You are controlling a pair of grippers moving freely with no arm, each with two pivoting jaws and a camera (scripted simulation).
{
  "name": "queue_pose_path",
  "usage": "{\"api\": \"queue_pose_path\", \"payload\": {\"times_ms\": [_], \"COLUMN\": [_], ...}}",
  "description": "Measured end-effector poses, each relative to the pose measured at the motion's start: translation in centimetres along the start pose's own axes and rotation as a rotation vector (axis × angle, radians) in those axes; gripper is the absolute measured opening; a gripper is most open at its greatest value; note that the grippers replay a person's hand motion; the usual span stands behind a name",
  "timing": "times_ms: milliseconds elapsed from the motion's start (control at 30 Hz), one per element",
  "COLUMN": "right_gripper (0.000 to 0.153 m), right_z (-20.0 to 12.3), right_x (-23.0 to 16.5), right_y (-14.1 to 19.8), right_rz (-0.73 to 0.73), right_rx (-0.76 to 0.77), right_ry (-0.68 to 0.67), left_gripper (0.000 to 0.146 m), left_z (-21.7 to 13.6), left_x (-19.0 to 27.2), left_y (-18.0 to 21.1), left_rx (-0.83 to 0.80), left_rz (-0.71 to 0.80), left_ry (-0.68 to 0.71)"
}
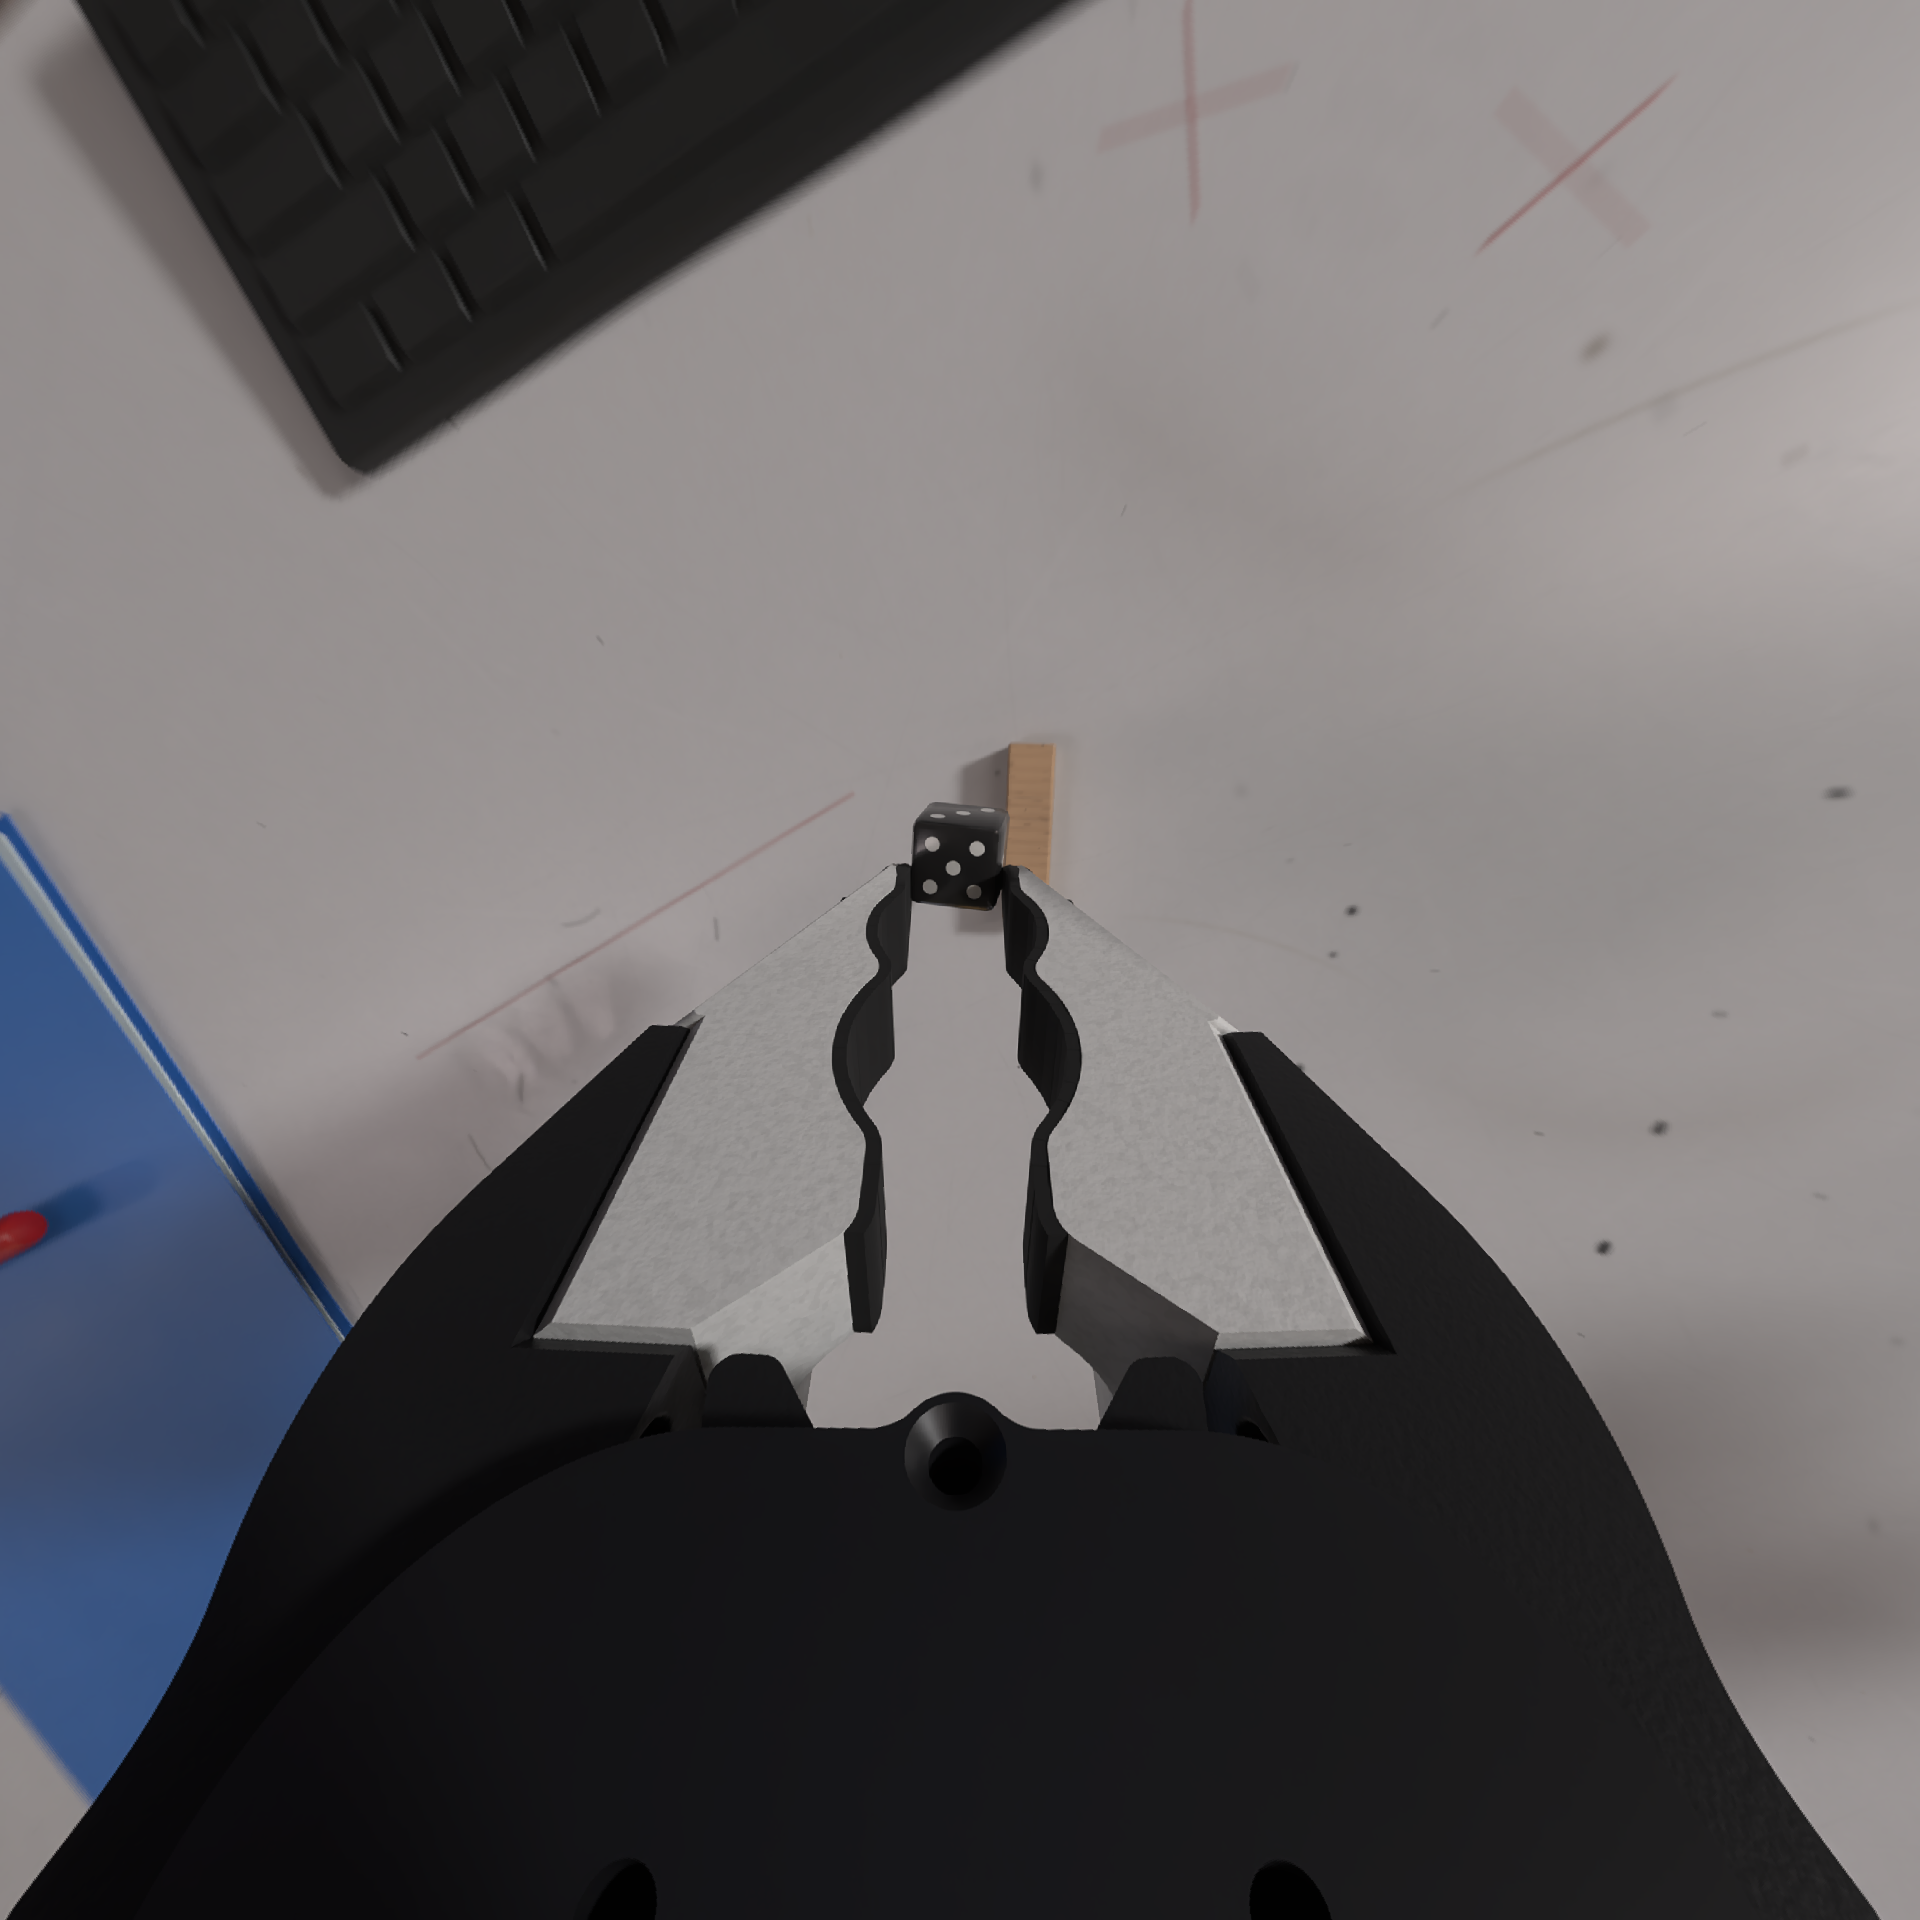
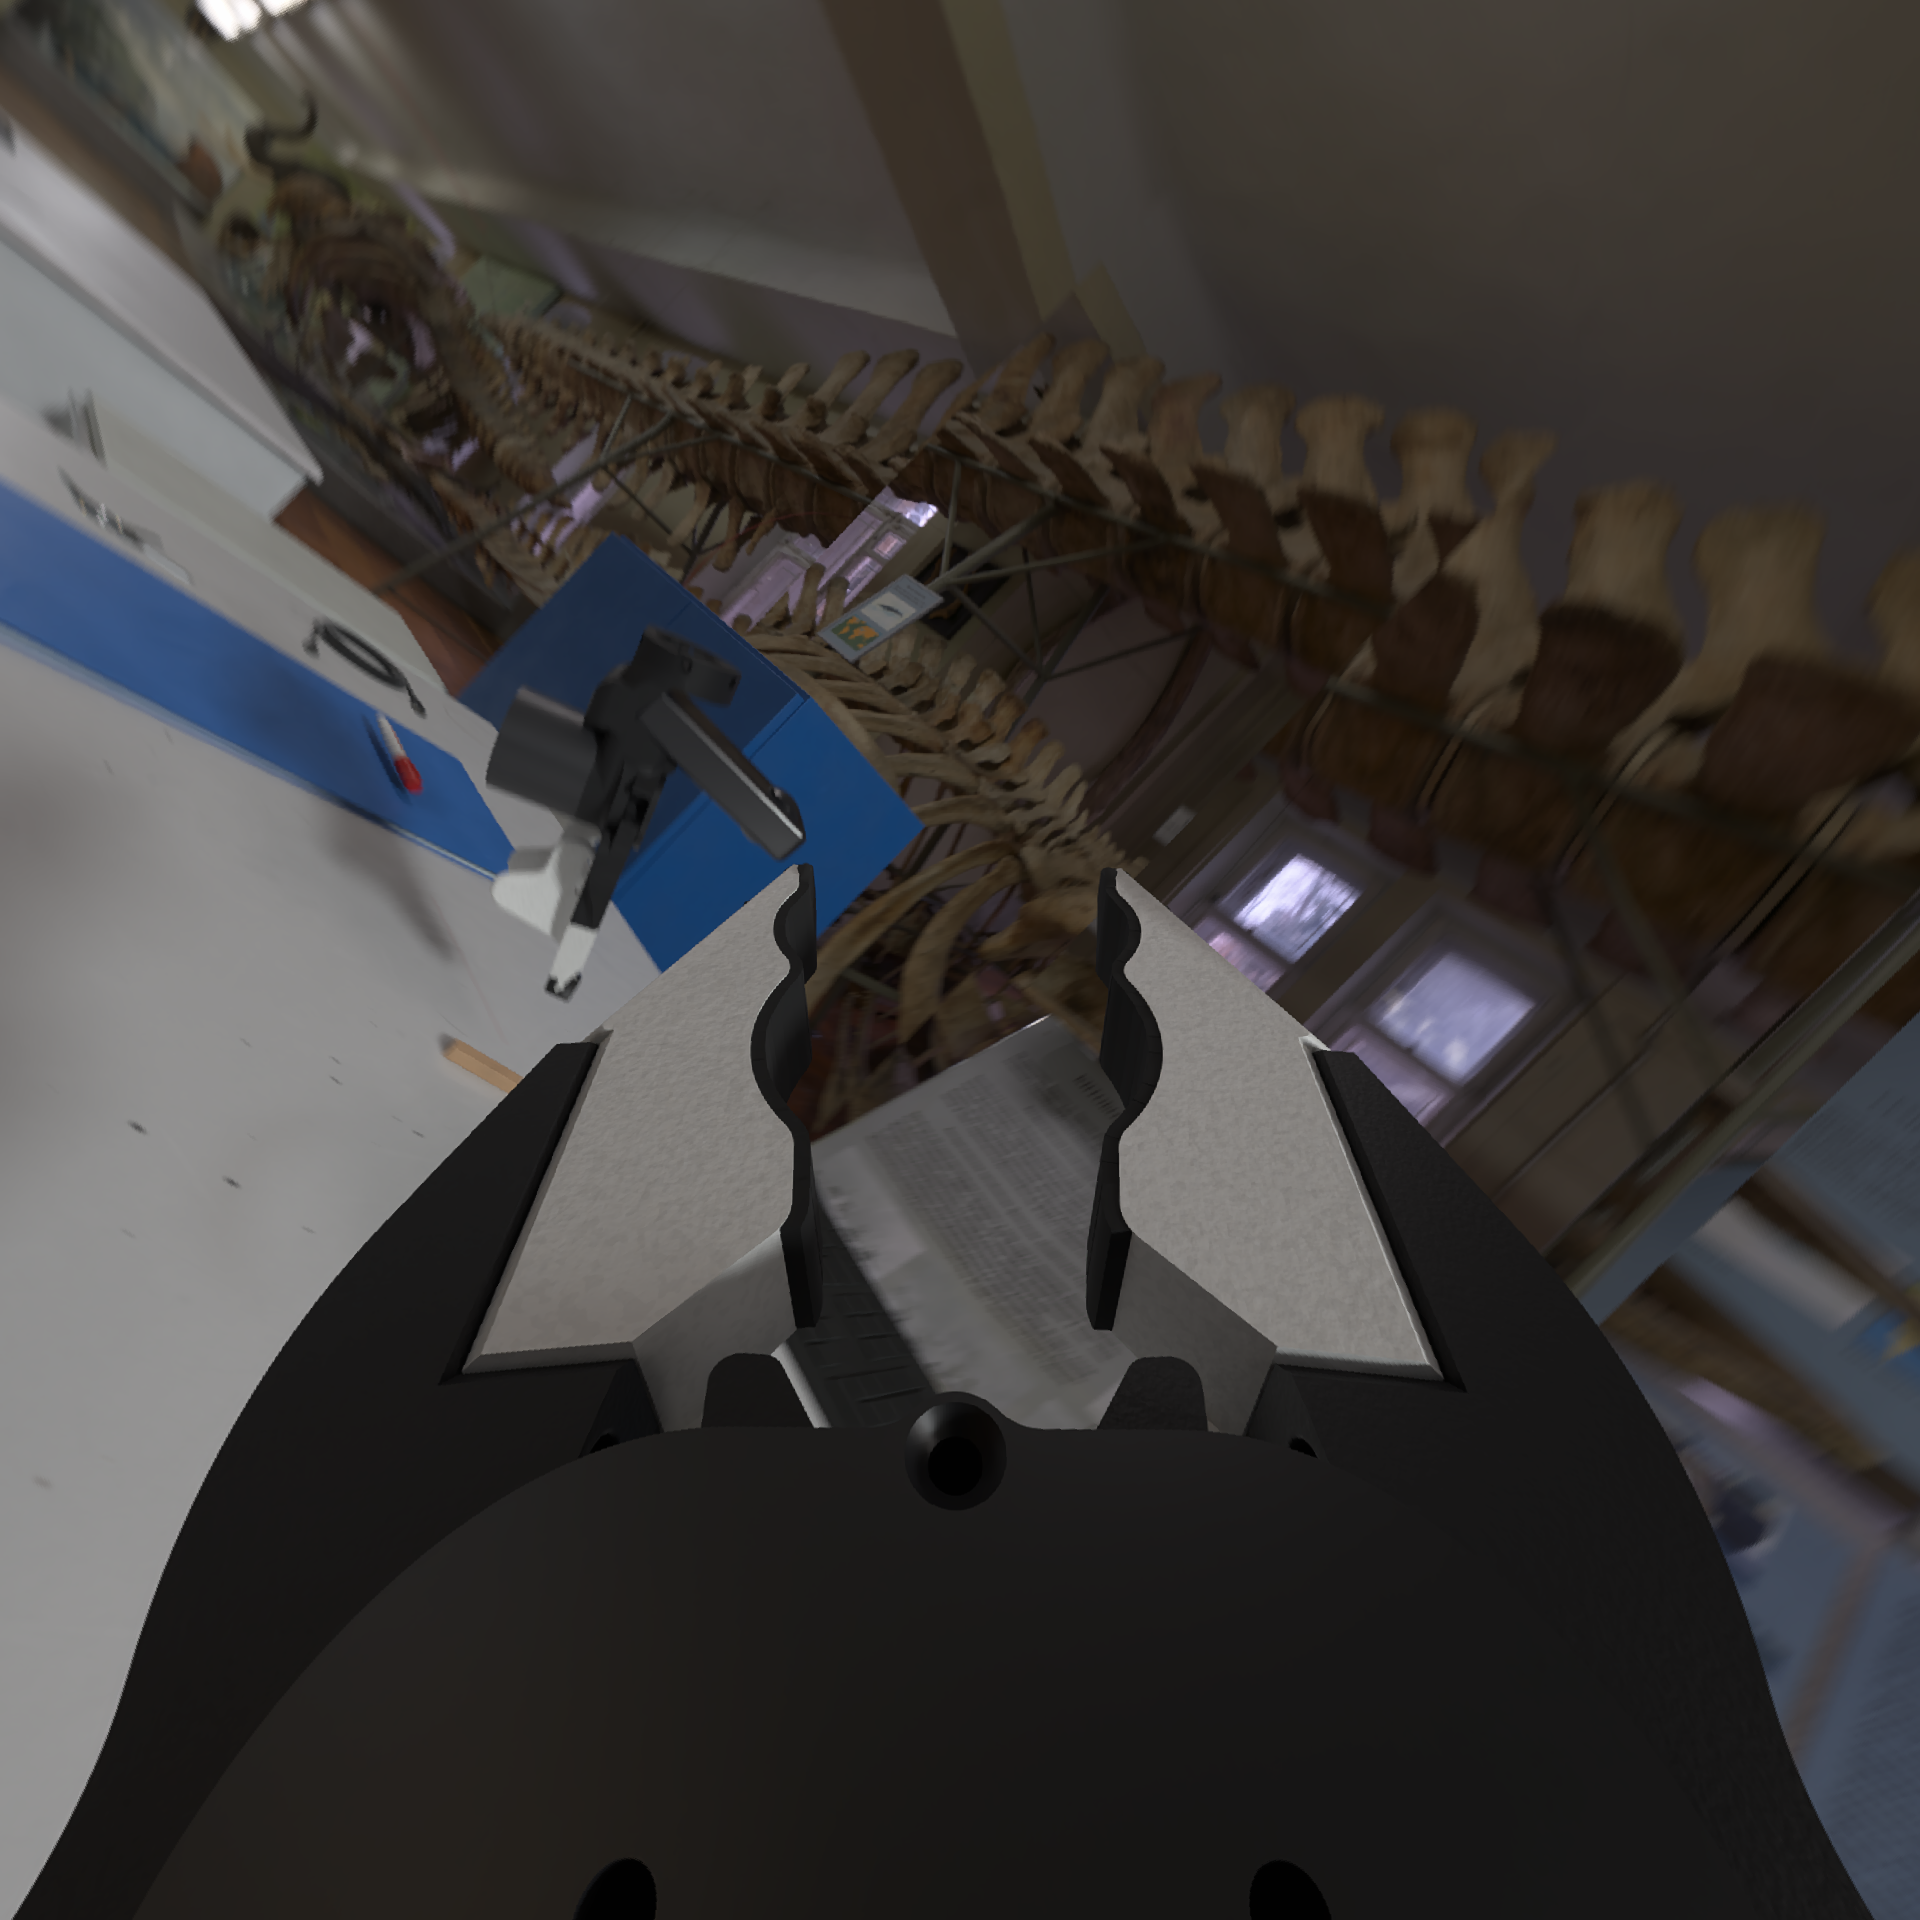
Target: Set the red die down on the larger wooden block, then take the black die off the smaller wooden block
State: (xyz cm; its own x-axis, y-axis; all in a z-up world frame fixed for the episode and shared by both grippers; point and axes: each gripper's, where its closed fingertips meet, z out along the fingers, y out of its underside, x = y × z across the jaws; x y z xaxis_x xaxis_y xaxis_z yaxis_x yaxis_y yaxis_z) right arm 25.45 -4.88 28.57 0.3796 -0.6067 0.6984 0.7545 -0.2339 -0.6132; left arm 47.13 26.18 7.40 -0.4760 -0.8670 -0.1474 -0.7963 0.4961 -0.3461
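In the left wrist view the left tool [image 1: 956,883] points down at the pale, scuffed desk [image 1: 1351,623], and its two fingertips pinch the black die [image 1: 957,858] from either side, the tips pressed against the die's lower corners. The die shows a five-pip face toward the camera and sits in front of a thin wooden block [image 1: 1032,810] that lies flat on the desk; whether the die touches the block or is lifted clear of it cannot be told from this angle. A black keyboard [image 1: 468,187] lies at the upper left of that view, a blue mat [image 1: 135,1351] runs along the left edge, and a red marker cap [image 1: 19,1233] shows on it. Faint red lines cross the desk surface. In the right wrist view the right tool [image 2: 956,883] is tilted up toward the room, its fingers spread wide apart with nothing between them. Farther off in that view, the left tool appears above the desk, its tips pointing down with a small dark thing between them, just beyond the end of a wooden block [image 2: 480,1063]. A printed sheet [image 2: 987,1195] lies blurred behind the right tool's fingers. The red die cannot be seen in either view.
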Motion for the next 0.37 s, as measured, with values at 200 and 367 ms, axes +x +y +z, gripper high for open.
{"api": "queue_pose_path", "payload": {"times_ms": [200,367], "right_gripper": [0.054,0.054], "right_z": [0.3,0.7], "right_x": [-3.5,-5.5], "right_y": [-4.4,-5.8], "right_rz": [-0.331,-0.432], "right_rx": [0.062,0.081], "right_ry": [-0.053,-0.083], "left_gripper": [0.017,0.017], "left_z": [-8.8,-15.9], "left_x": [3.9,10.9], "left_y": [-3.2,-4.2], "left_rx": [0.377,0.634], "left_rz": [0.060,0.248], "left_ry": [0.229,0.511]}}
